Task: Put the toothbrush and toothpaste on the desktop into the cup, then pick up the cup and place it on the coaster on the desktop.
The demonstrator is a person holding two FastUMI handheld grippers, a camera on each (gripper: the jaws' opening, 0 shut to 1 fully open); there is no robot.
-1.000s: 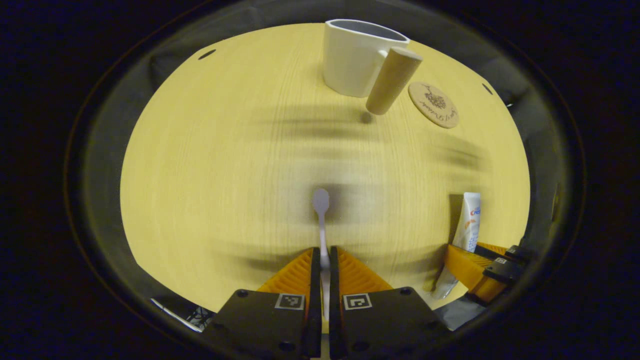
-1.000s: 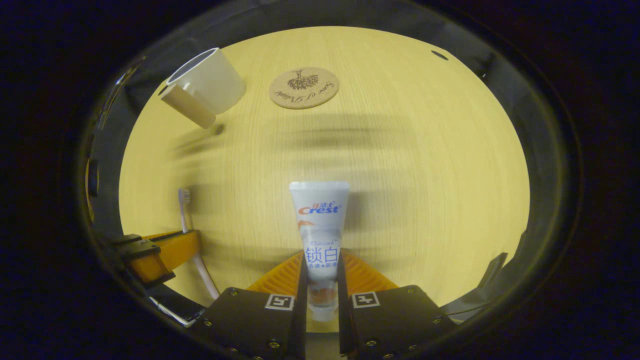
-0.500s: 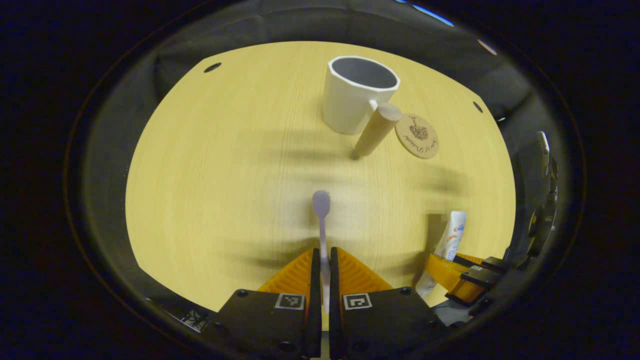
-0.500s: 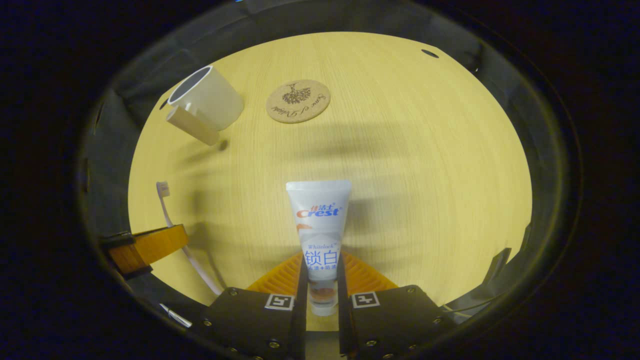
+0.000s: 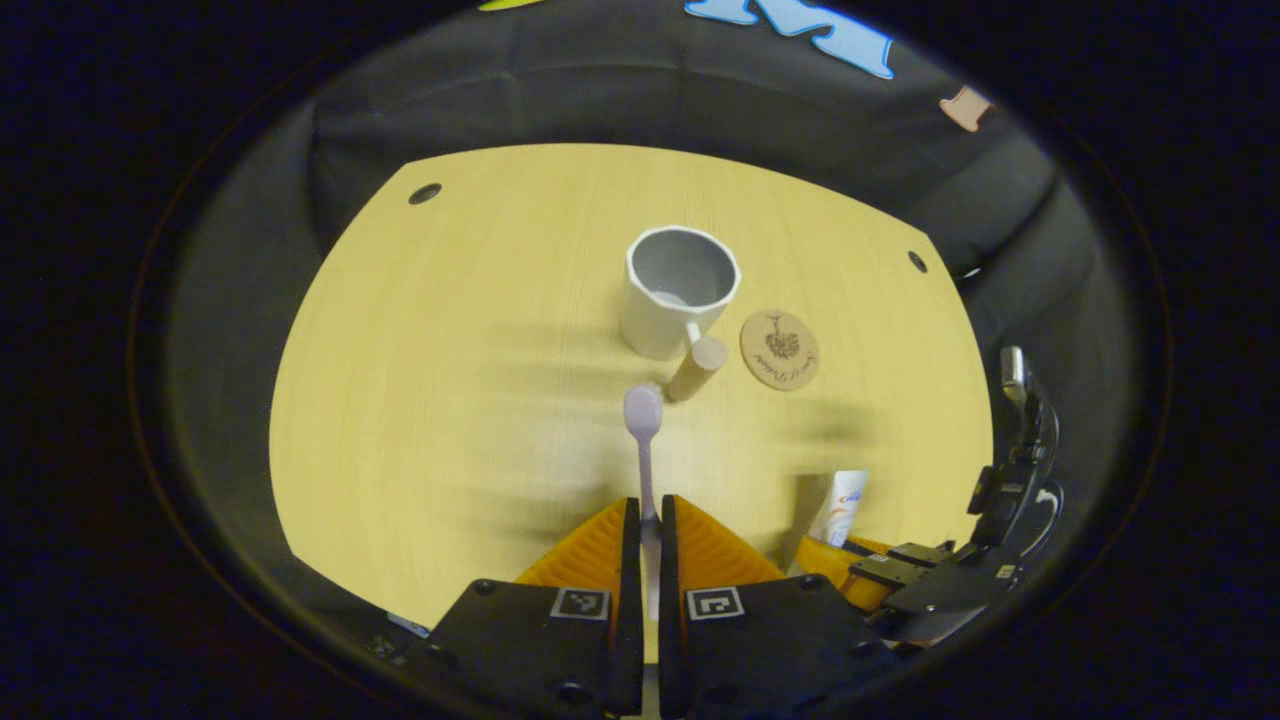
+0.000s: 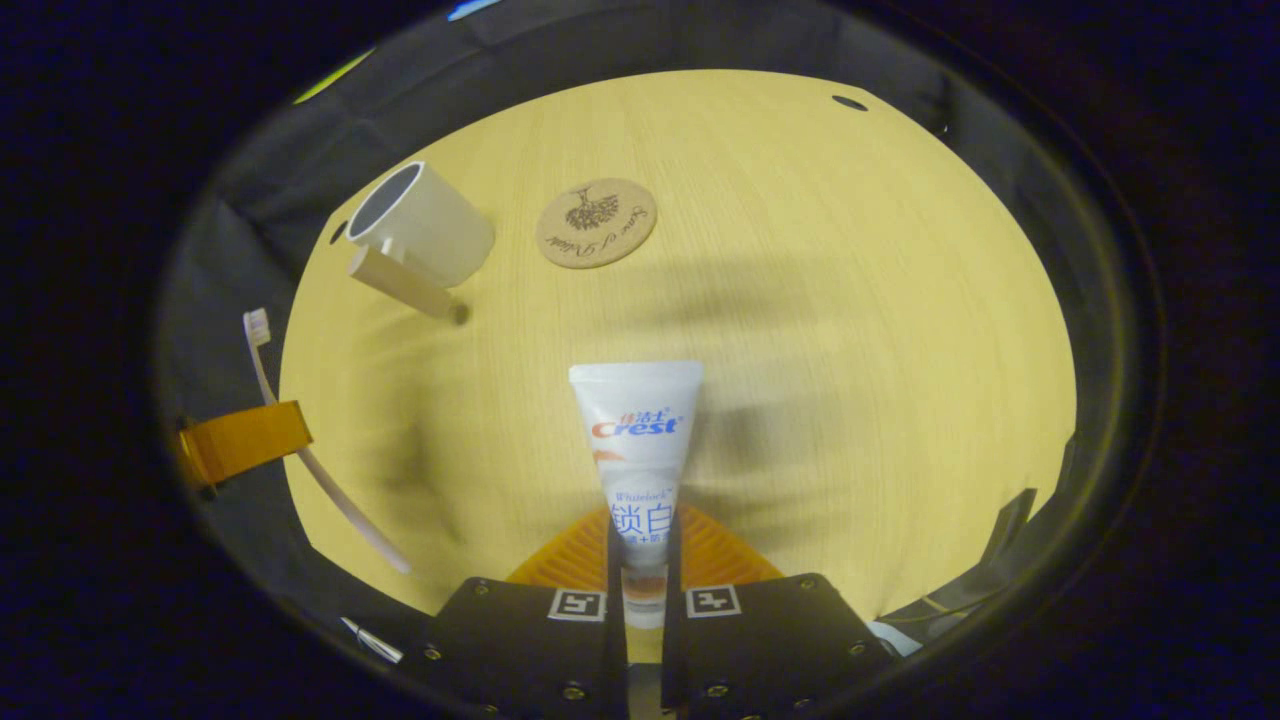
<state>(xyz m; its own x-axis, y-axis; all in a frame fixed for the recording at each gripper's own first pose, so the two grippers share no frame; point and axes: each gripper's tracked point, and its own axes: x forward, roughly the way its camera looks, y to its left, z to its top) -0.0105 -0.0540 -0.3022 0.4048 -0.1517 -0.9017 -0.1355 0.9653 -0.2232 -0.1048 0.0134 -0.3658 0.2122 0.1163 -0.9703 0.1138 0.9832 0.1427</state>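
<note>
In the left gripper view my left gripper is shut on a white toothbrush whose head points ahead, high above the table. The white cup with a wooden handle stands beyond it, and the round cork coaster lies just right of the cup. My right gripper is shut on a white toothpaste tube, crimped end forward, above the table. The right gripper view also has the cup and coaster far ahead, and the left gripper with the toothbrush at the left edge.
The yellow wooden table has small dark holes near its far corners. Black cloth surrounds it on all sides. The right gripper with the toothpaste shows at the lower right of the left gripper view.
Both grippers have risen from the table with their loads. The left one has climbed most, so the cup and coaster look smaller and farther below. The toothbrush now hangs clear of the tabletop.
</note>
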